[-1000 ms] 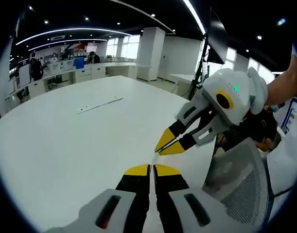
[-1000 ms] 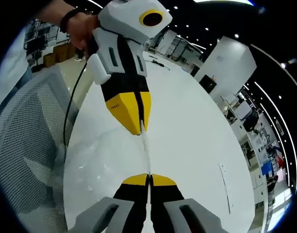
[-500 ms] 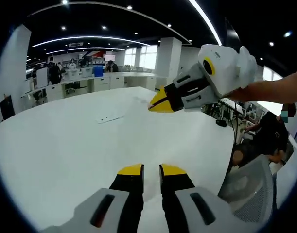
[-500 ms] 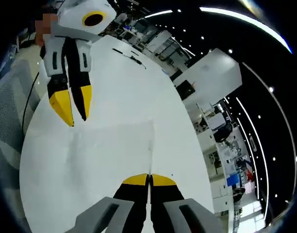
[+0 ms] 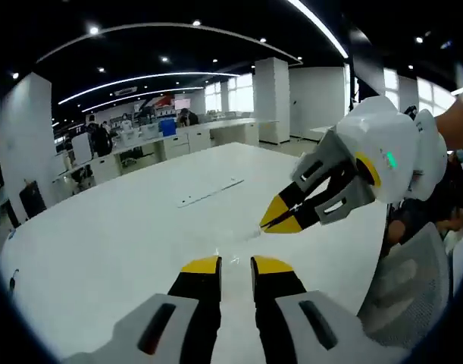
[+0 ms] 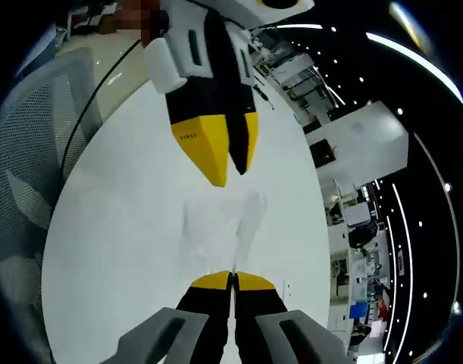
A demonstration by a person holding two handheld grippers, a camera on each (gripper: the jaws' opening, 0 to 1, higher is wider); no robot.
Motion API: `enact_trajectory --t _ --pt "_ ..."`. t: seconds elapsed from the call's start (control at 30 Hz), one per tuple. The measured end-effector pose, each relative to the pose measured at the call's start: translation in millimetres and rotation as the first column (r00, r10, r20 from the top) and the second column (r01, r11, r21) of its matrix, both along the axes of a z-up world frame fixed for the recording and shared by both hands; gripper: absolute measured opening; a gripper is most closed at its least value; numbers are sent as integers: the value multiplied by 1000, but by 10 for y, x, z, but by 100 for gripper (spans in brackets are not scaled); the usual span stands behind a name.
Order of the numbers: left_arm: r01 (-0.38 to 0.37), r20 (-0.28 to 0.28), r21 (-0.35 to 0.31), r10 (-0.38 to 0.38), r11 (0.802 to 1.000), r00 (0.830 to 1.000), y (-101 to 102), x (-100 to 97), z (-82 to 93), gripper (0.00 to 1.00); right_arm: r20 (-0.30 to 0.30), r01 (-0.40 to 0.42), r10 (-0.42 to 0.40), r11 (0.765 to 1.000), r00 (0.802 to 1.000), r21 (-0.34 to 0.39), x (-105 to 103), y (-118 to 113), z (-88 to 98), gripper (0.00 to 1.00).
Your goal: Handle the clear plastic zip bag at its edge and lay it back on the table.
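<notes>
Since a moment ago our right gripper point(image 5: 270, 225) has come down close ahead of our left gripper point(image 5: 236, 265), whose jaws stand parted with nothing between them. Our right gripper's point(image 6: 232, 280) jaws are pressed together on the near edge of the clear plastic zip bag point(image 6: 220, 227), which lies faintly visible on the white table point(image 5: 102, 235). Bare tabletop spreads wide around it; a mesh chair point(image 6: 23, 136) sits beside the table edge.

A large white table point(image 5: 102, 235) is seen ahead of the left gripper's jaws, with desks point(image 5: 208, 135) and white columns point(image 5: 270, 100) beyond it. The dark ceiling point(image 5: 178, 38) is crossed by curved light strips point(image 5: 140, 80). A grey mesh chair point(image 6: 26, 189) is seen left of the right gripper's jaws.
</notes>
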State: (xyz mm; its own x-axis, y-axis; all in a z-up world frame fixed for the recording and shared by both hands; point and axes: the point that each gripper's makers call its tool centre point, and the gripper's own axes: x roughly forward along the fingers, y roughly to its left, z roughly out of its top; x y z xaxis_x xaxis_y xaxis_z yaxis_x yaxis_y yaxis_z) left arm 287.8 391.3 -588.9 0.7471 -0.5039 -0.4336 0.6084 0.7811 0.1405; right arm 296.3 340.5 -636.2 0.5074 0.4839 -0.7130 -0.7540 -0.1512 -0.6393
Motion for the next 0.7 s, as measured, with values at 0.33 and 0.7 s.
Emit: enact_trajectory --t 0.33,0.7 --pt "166 16 285 -178 944 984 -196 -333 -274 14 -53 -22 22 1000 998 -6 -214 127 -152 0" --pt "195 -14 357 -204 913 979 -124 -414 -392 0 -61 -24 23 1000 998 -12 -304 112 -169 0"
